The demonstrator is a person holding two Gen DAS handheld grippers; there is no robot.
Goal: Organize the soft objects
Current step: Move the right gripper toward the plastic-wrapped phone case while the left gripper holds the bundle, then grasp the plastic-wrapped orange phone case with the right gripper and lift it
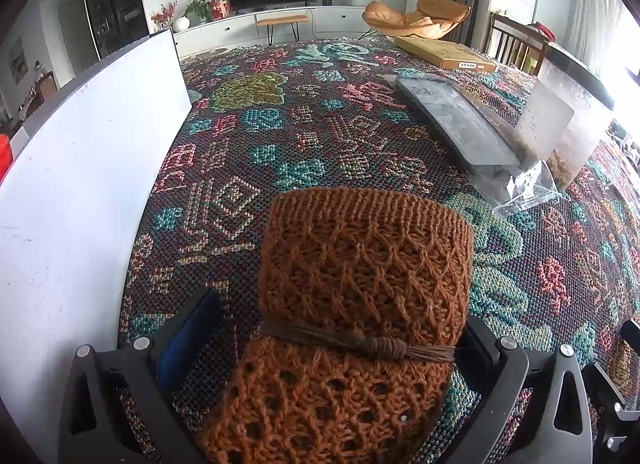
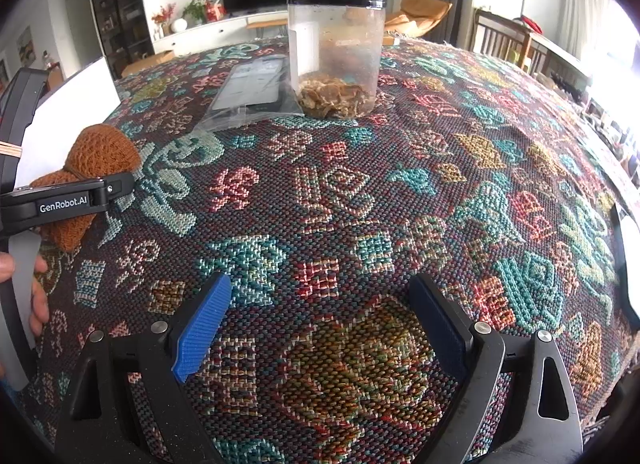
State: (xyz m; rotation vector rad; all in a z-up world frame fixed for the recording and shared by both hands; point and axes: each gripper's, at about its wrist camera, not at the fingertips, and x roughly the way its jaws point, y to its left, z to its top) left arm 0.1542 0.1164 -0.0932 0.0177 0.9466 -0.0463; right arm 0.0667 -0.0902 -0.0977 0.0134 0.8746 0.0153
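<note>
The rust-orange knitted piece [image 1: 360,284], cinched at its middle by a brown cord [image 1: 360,342], lies on the patterned woven cloth [image 1: 320,124] covering the desk, just beside a white board [image 1: 80,184]. The left gripper [image 1: 332,340] straddles it at the cord with its fingers [image 1: 184,340] spread wide, the left pad clear of the knit. Well apart to the right, the right gripper [image 2: 320,324] hangs over bare cloth with fingers [image 2: 204,324] spread and nothing between them; beyond stand a clear jar [image 2: 336,52] and a plastic-wrapped dark packet [image 2: 252,88].
</note>
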